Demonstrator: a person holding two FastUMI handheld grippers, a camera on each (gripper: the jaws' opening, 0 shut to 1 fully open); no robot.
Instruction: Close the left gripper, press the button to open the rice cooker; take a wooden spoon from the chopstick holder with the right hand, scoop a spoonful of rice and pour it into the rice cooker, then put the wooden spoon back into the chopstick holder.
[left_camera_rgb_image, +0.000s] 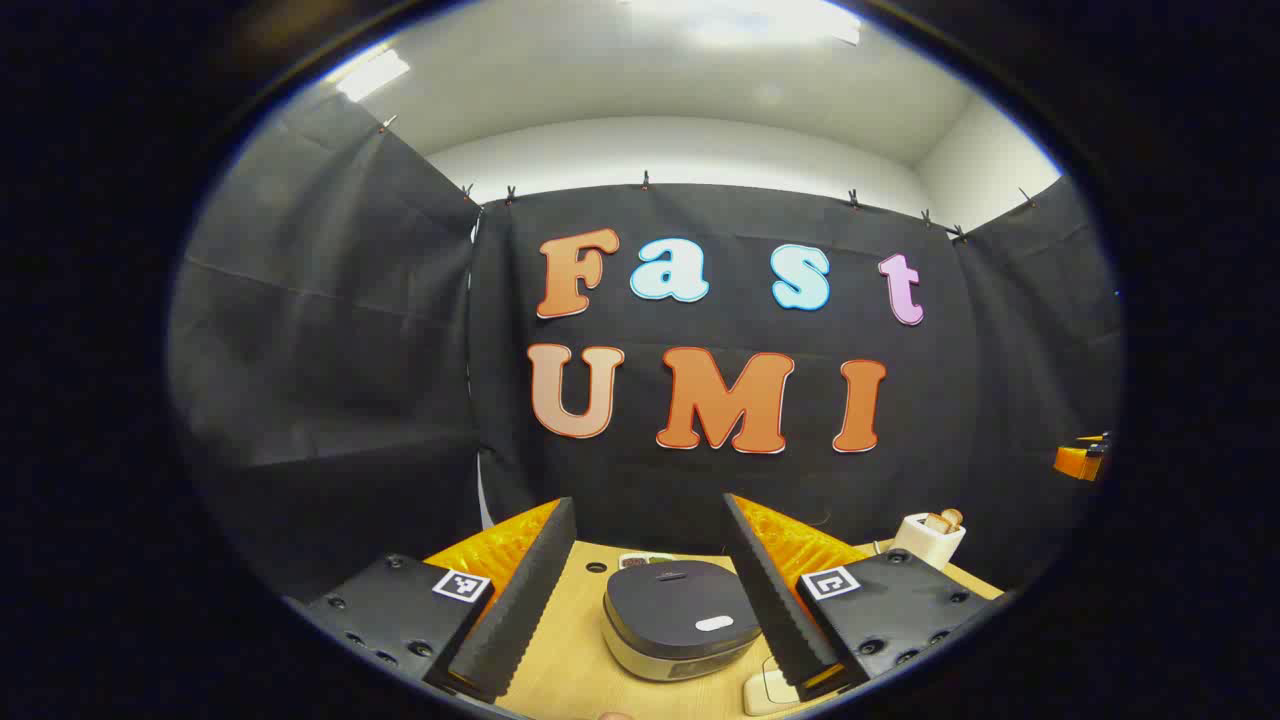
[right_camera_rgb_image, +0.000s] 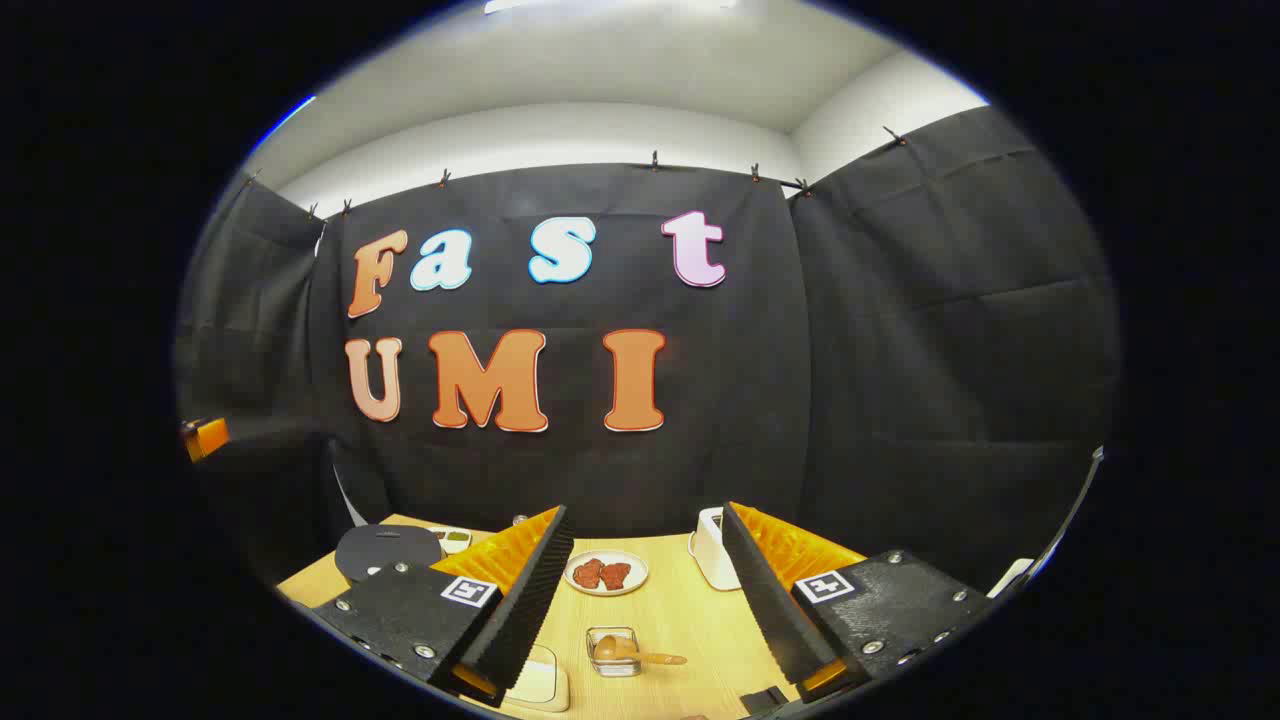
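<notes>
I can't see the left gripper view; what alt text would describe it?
A closed dark-lidded rice cooker sits on a wooden table, framed between the open left claw. A white chopstick holder with wooden handles stands at the far right, before a black cloth wall.

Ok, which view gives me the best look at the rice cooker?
The left gripper view. The rice cooker sits whole and near, lid shut, framed between the open left gripper's fingers. In the right gripper view the rice cooker is only a dark lid at the left edge, partly hidden behind that gripper's own finger.
</notes>
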